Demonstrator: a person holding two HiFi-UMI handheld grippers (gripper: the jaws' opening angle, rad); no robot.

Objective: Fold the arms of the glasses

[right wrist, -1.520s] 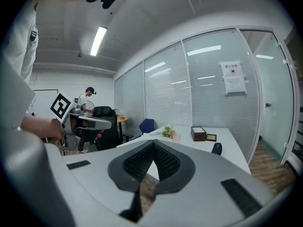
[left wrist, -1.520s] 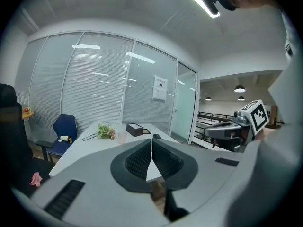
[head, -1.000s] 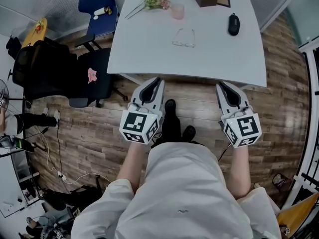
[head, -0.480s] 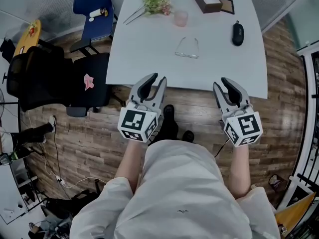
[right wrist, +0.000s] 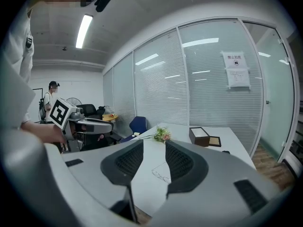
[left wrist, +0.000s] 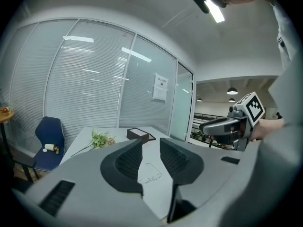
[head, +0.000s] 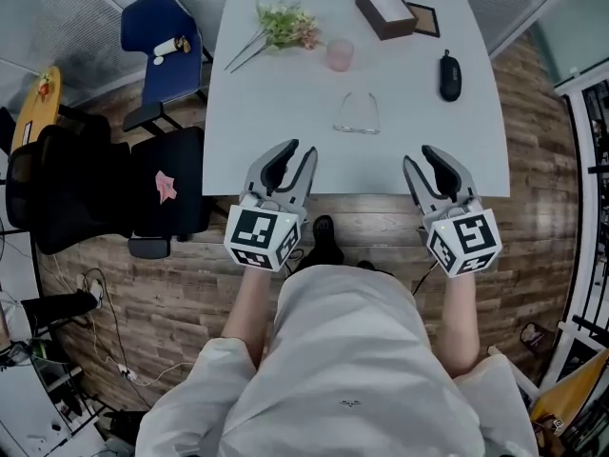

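The left gripper (head: 298,150) has its grey jaws partly apart and opening, with nothing between the ribbed pads; its own view shows only tabletop through the gap. The right gripper (head: 422,157) is the same: jaws part-way open and widening, holding nothing. In the head view both grippers' tips reach over the near edge of the white rectangular table (head: 266,112).

Between the two and further in lies the pair of thin wire-framed clear glasses (head: 357,115), touching neither gripper. The lenses face the person and both arms stretch straight back, unfolded.

Past the glasses stand a small pink cup (head: 340,55), a sprig of green and pink flowers (head: 285,22) and a dark brown open box (head: 385,9). A black computer mouse (head: 450,76) lies off to the right. Left of the table are a blue chair (head: 162,41) and a black office chair (head: 95,188).
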